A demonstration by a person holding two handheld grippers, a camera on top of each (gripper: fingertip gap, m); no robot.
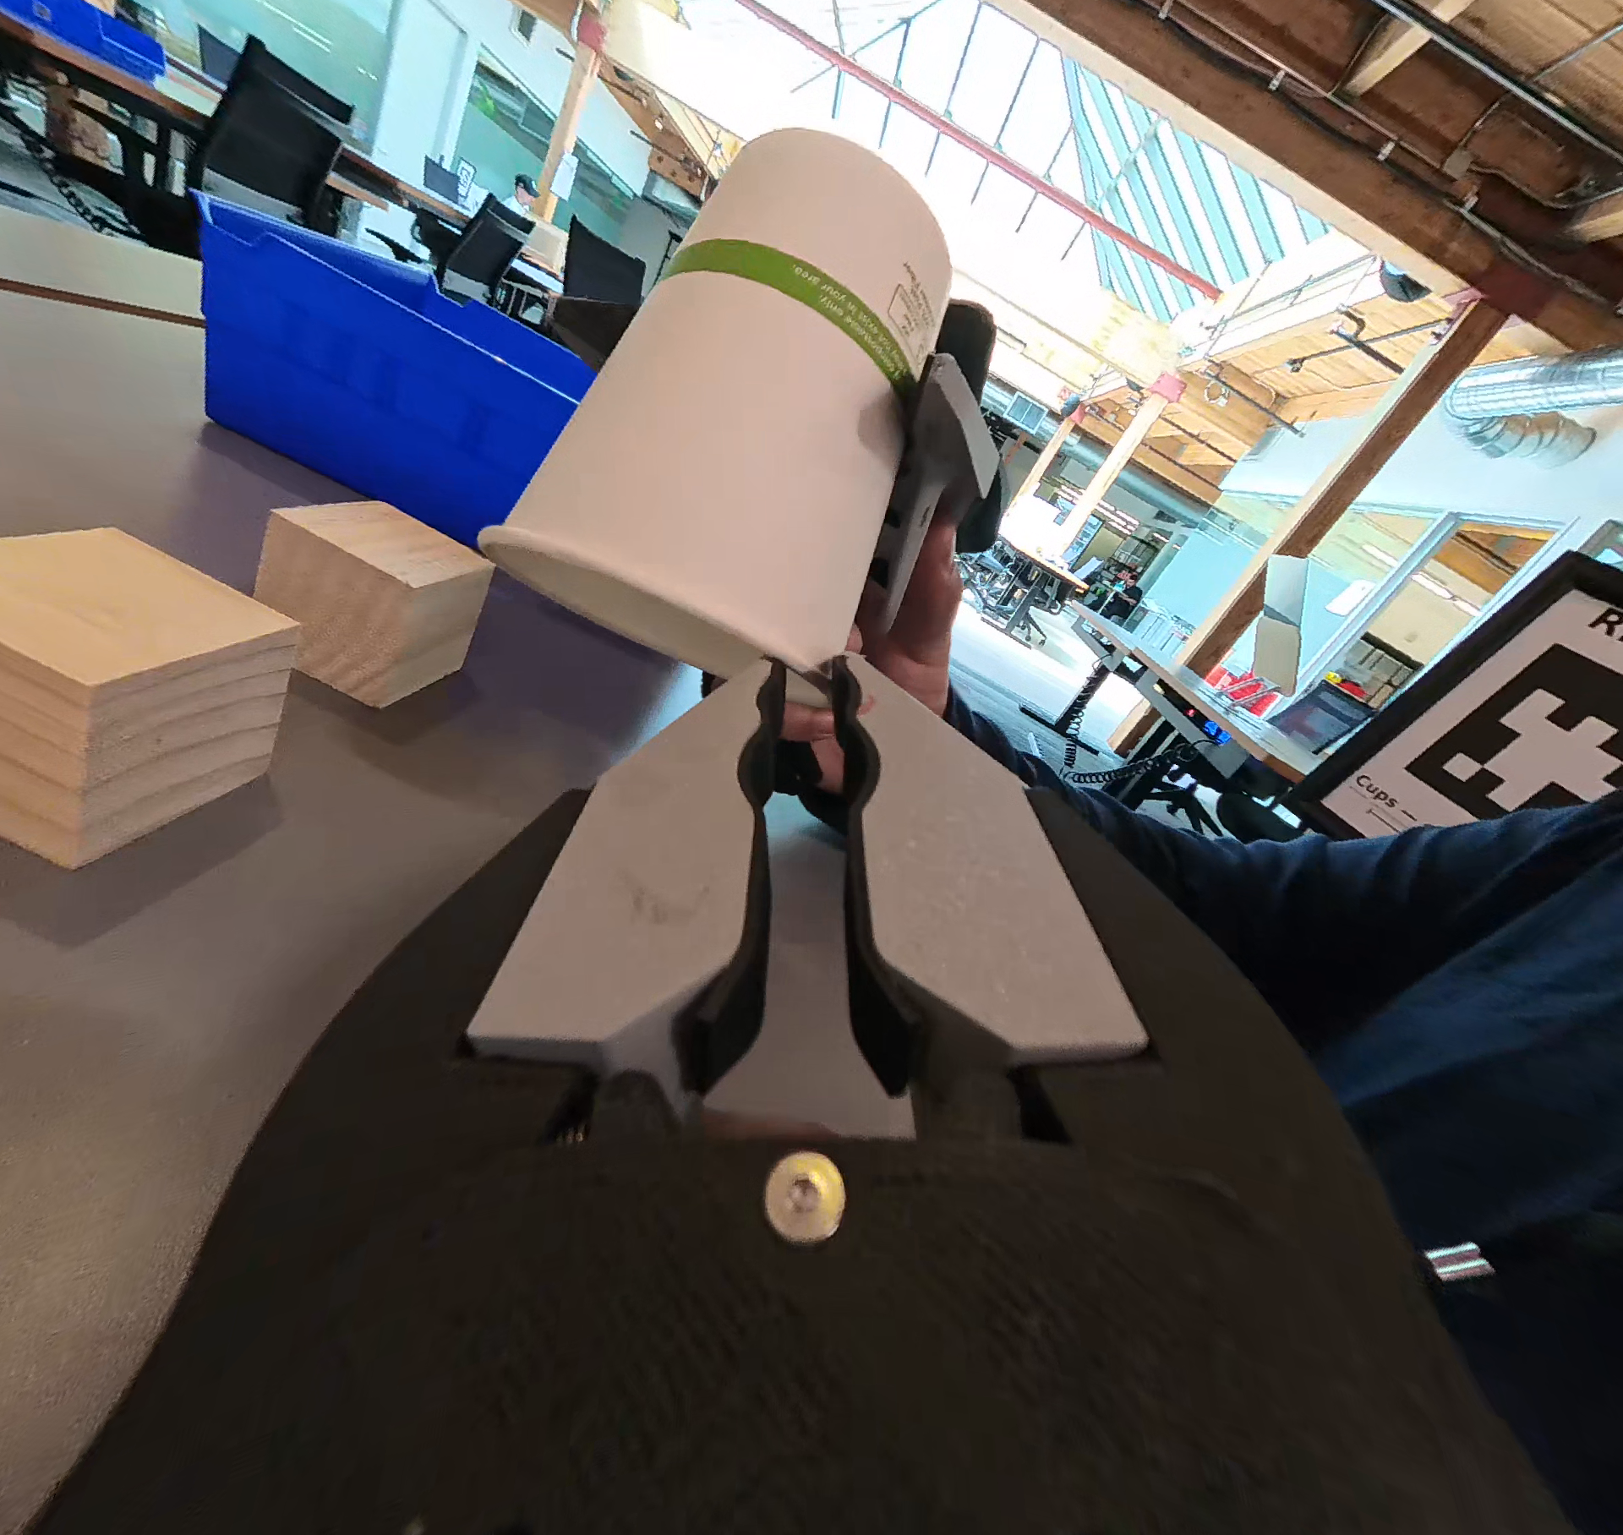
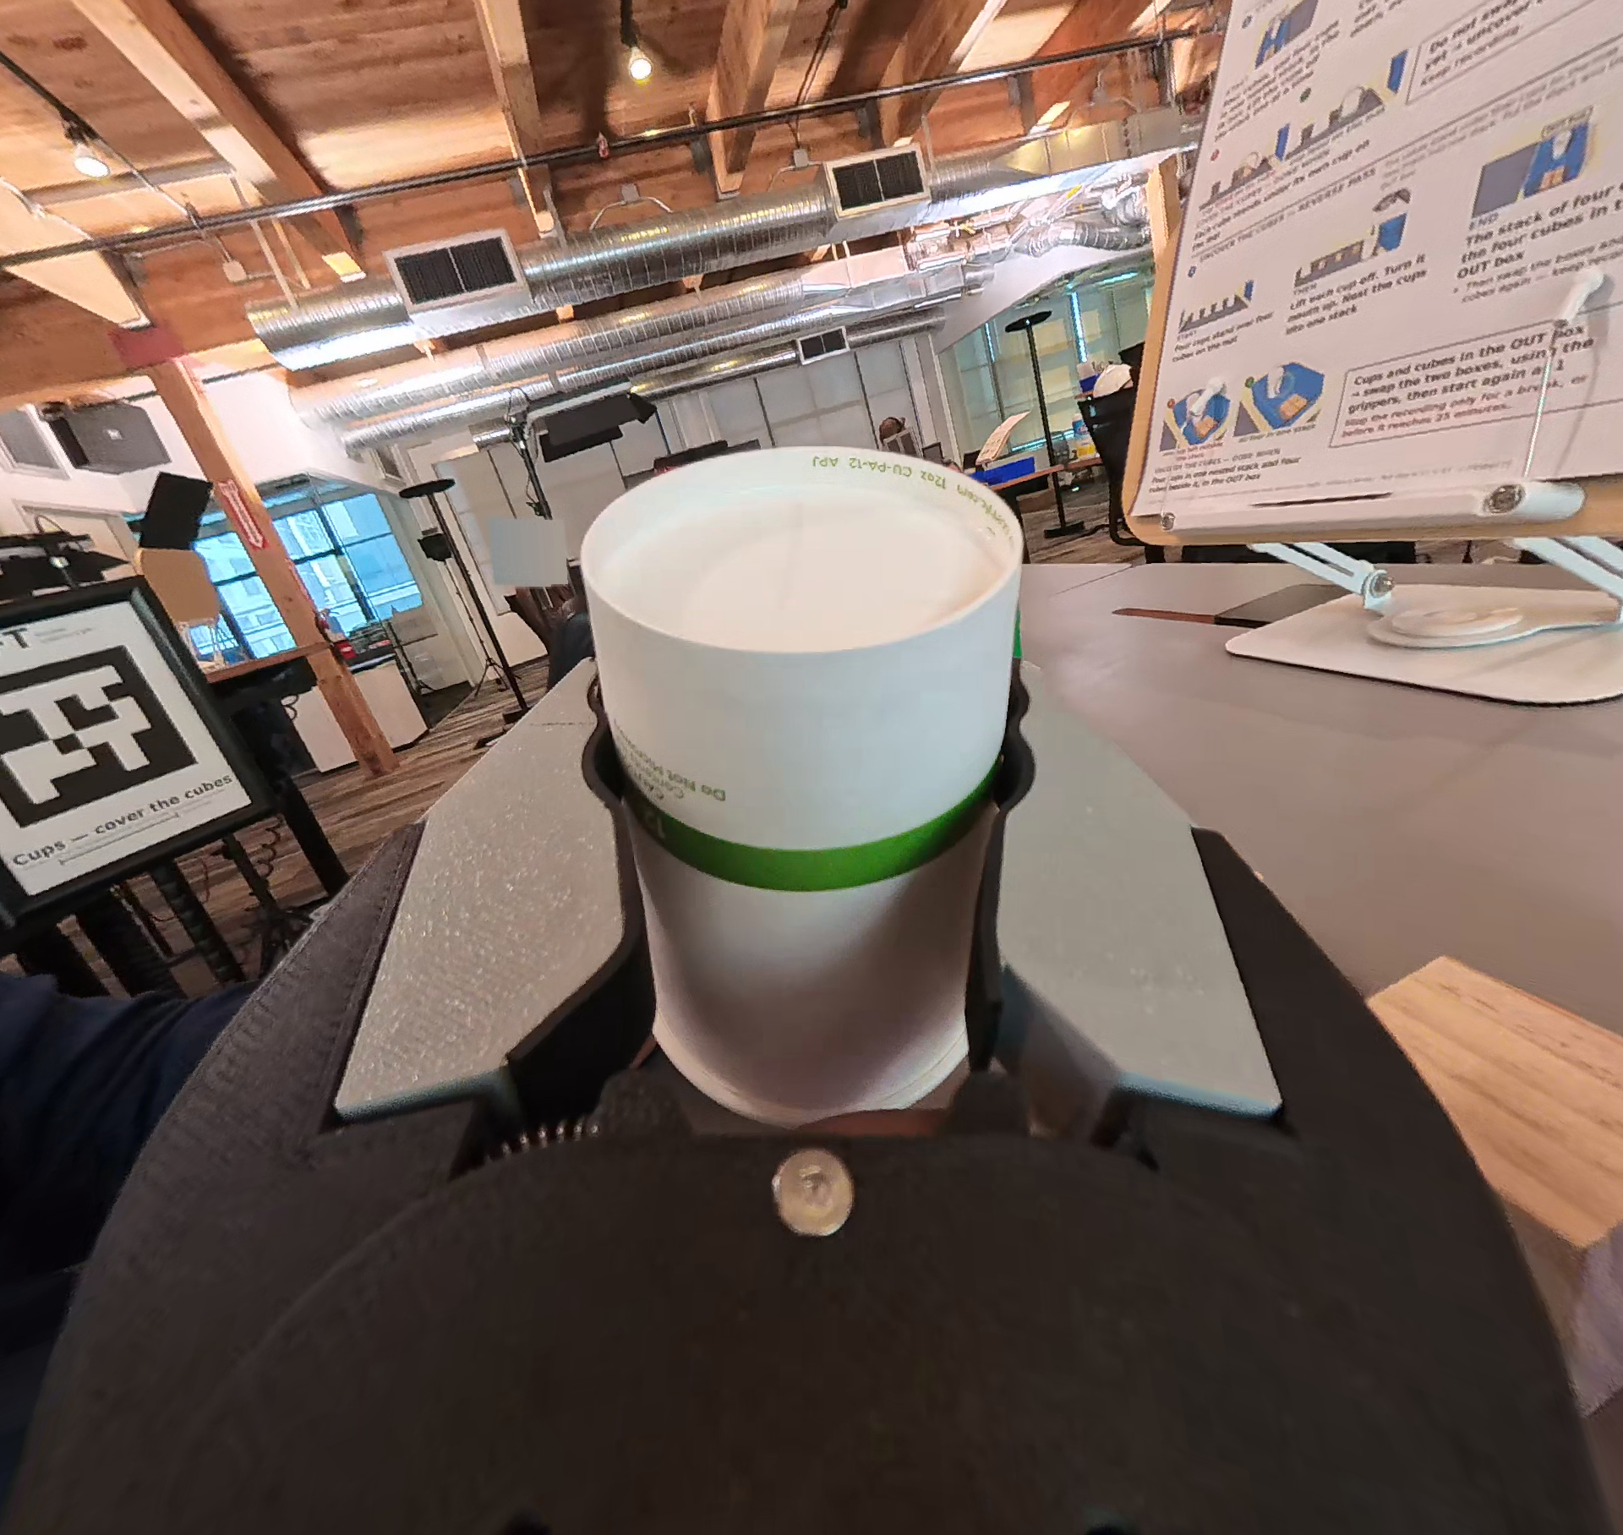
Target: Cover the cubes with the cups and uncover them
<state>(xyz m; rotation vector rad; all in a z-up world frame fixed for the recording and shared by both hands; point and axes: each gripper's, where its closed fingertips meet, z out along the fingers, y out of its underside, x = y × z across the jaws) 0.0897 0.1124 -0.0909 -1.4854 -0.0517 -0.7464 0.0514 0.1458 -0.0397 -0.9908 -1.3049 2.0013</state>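
1. Far left on the grey table [image 1: 105, 1010]: two wooden cubes, near cube [image 1: 132, 685] and far cube [image 1: 378, 597], close together, both bare. Blue bin [image 1: 369, 386] sits behind them, well apart.
2. White cup with a green band [image 1: 746, 404] is airborne, tilted, mouth facing down-left toward the far cube, base up-right. Its long axis points roughly at that cube; the rim is just beside it but above and not over it.
3. Left gripper [image 1: 808, 685]: jaws nearly together, pinching the cup's lower rim wall.
4. Right gripper [image 2: 804, 777]: spread wide, clamped around the cup body near the band, base away from the camera. It carries the cup; closest to the cubes.
5. Judgement: the cover needs the cup shifted left and righted mouth-down. Table around the cubes is open; neighbouring cube is the only snag.
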